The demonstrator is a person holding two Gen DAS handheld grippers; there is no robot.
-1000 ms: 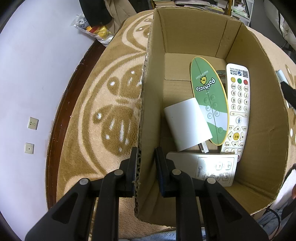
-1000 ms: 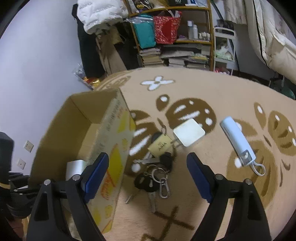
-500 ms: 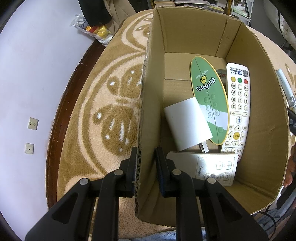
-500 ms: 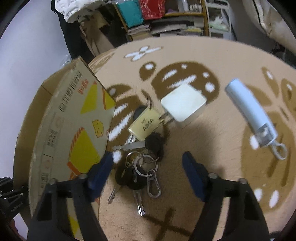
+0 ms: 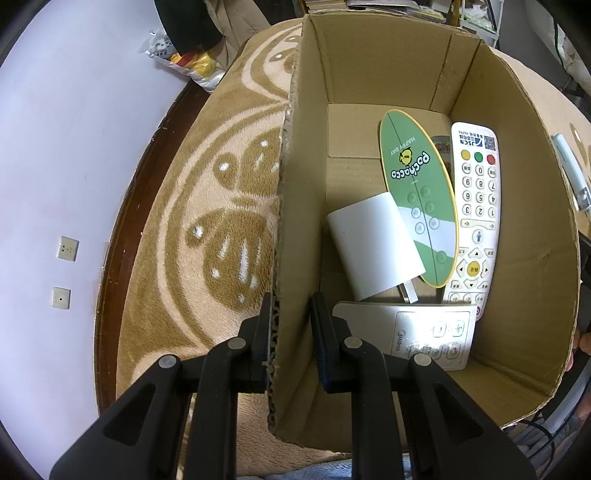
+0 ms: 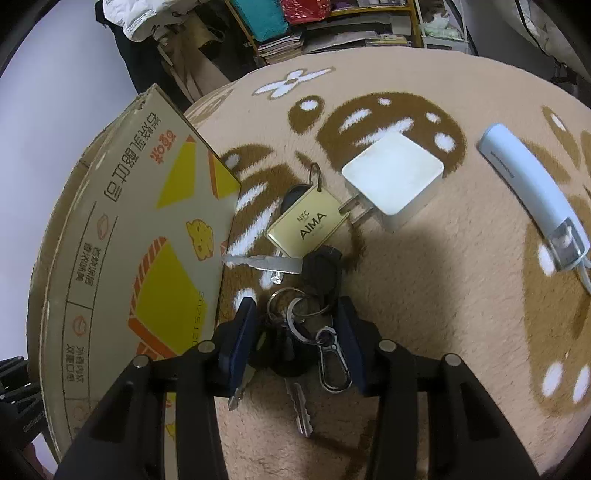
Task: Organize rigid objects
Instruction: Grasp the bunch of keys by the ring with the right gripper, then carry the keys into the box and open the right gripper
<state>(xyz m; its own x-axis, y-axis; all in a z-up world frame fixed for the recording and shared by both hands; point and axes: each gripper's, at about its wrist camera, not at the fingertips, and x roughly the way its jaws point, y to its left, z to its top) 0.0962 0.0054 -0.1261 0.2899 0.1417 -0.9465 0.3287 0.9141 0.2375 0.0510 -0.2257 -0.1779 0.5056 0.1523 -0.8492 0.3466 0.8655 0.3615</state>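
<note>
My left gripper (image 5: 291, 326) is shut on the left wall of an open cardboard box (image 5: 295, 206). Inside lie a white numbered remote (image 5: 476, 214), a green oval Pochacco remote (image 5: 417, 199), a white charger (image 5: 373, 247) and a silver Midea remote (image 5: 417, 332). In the right wrist view a bunch of keys (image 6: 306, 321) with a gold AIMA tag (image 6: 308, 225) lies on the rug beside the box (image 6: 140, 229). My right gripper (image 6: 297, 334) points down over the bunch. Its jaws are closing, with the rings and carabiner between the pads.
A second white charger (image 6: 395, 177) and a pale blue stick-shaped device (image 6: 532, 192) lie on the patterned rug (image 6: 443, 295) to the right of the keys. Shelves with books and bags (image 6: 295, 26) stand at the back. A snack bag (image 5: 188, 62) sits by the wall.
The right gripper came down onto the key bunch and its jaws narrowed from wide apart to flanking the rings. The left gripper and the box did not move.
</note>
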